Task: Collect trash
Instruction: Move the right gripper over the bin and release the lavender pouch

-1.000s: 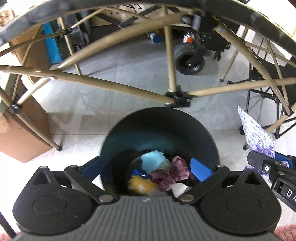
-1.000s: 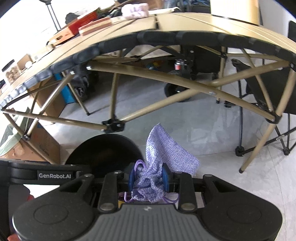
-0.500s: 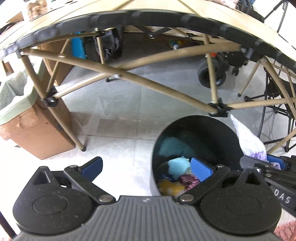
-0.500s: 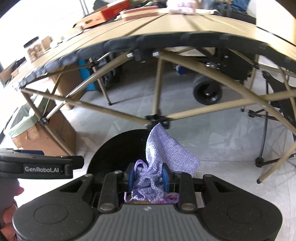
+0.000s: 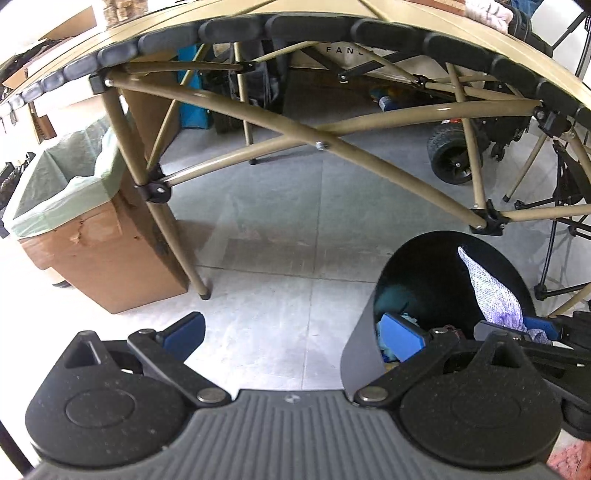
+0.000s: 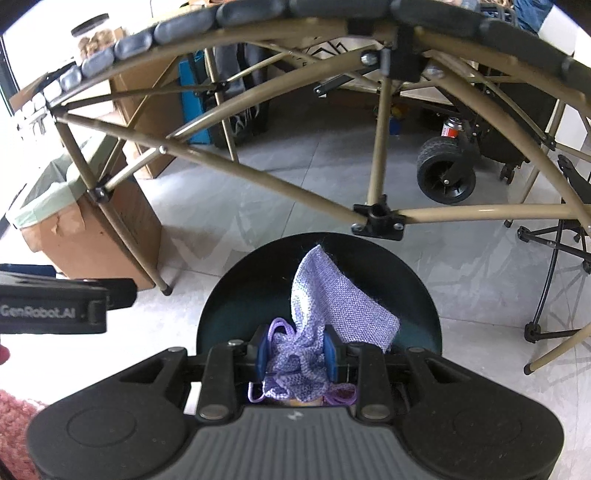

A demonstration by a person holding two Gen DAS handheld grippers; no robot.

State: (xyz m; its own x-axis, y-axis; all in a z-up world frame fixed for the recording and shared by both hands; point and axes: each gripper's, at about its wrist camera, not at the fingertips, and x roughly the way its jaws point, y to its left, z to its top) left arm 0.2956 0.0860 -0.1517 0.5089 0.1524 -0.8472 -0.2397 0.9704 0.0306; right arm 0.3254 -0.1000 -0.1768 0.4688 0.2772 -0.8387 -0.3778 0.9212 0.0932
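Bin | left view: trash inside | right view: pouch hides it

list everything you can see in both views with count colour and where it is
purple knit pouch: one, lilac, clamped in the right gripper, over the bin
bin: one, black, on the floor by the table frame, holding blue and other scraps
folding table: one, tan frame with black edge pads, overhead
cardboard box: one, brown with a green liner, floor at left
wheel: one seen, black, under the table
gas canister: one, red and white, above the wheel
rug: one, pink, lower left corner
left gripper: one, black with blue pads, jaws wide, holding nothing
right gripper: one, black, blue pads shut on the pouch
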